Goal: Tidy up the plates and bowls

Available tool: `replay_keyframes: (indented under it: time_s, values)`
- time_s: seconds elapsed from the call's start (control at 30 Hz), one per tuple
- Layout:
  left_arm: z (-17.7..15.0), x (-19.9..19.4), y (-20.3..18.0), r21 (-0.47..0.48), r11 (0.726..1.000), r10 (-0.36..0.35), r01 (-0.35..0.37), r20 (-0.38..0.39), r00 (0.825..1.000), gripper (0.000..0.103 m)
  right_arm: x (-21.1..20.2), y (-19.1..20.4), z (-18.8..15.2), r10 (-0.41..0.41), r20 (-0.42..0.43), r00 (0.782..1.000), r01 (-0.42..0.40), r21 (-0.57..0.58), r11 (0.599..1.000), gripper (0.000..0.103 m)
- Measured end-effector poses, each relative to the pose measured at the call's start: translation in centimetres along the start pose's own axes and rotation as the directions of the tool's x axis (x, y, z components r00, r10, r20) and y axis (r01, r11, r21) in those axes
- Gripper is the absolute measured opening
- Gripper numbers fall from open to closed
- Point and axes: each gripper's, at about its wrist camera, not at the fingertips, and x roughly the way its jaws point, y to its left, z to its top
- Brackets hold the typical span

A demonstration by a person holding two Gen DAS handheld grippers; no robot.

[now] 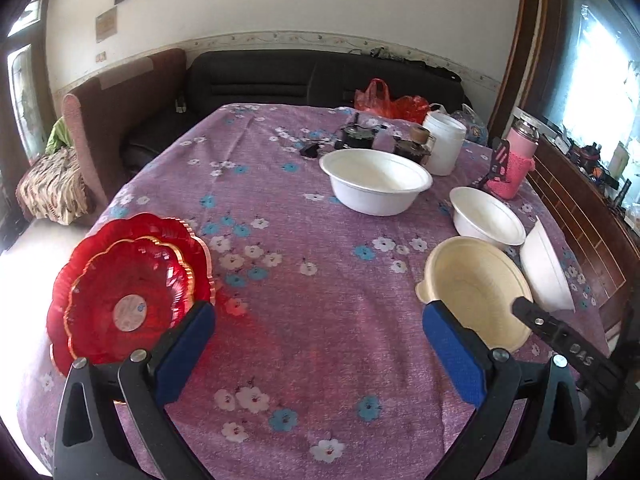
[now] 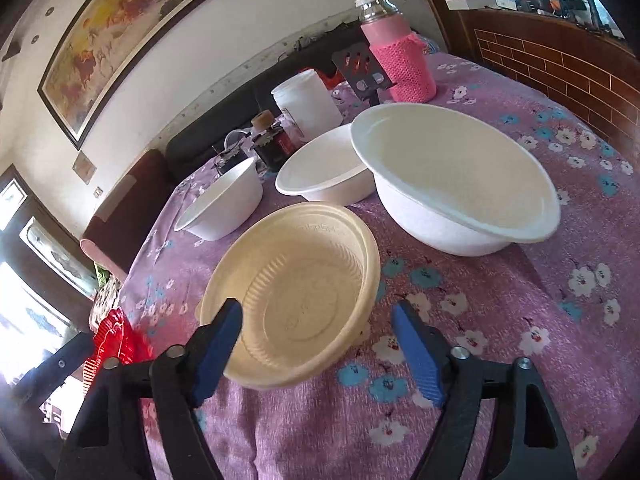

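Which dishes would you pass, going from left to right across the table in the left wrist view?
Red plates → big white bowl → cream bowl → tilted white bowl at the right edge.

The left wrist view looks down across the whole table (image 1: 304, 216) from its near edge. The right wrist view sits close over the cream bowl (image 2: 296, 292), which both views share.
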Motion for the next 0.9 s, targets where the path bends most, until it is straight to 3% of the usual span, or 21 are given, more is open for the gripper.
replay_keyframes:
  time_s: [0.03, 0.17, 0.47, 0.7, 0.9]
  values:
    - [0.2, 0.2, -0.3, 0.004, 1.0, -0.006, 0.006, -0.005, 1.0, 0.103, 0.4, 0.0, 0.1, -0.004, 0.001, 1.0, 0.004, -0.003, 1.0, 0.069]
    - [0.9, 1.3, -1.9, 0.026, 0.999, -0.036, 0.037, -0.015, 0.999, 0.103, 1.2, -0.5, -0.2, 0.014, 0.021, 1.0, -0.014, 0.001, 1.0, 0.069]
    - [2.4, 5.8, -4.7, 0.027, 0.996, -0.082, 0.085, -0.086, 0.993, 0.103, 0.3, -1.5, 0.2, -0.046, 0.078, 0.996, 0.047, -0.017, 0.999, 0.069]
    - [2.2, 7.3, -6.9, 0.118, 0.993, -0.003, 0.013, -0.08, 0.997, 0.103, 0.9, -1.0, 0.0, -0.06, 0.062, 0.996, 0.063, -0.052, 0.997, 0.069]
    - [2.2, 4.6, -6.9, 0.161, 0.983, 0.081, -0.084, 0.024, 0.996, 0.103, 1.6, -0.6, -0.2, -0.093, 0.054, 0.994, 0.098, -0.088, 0.991, 0.069]
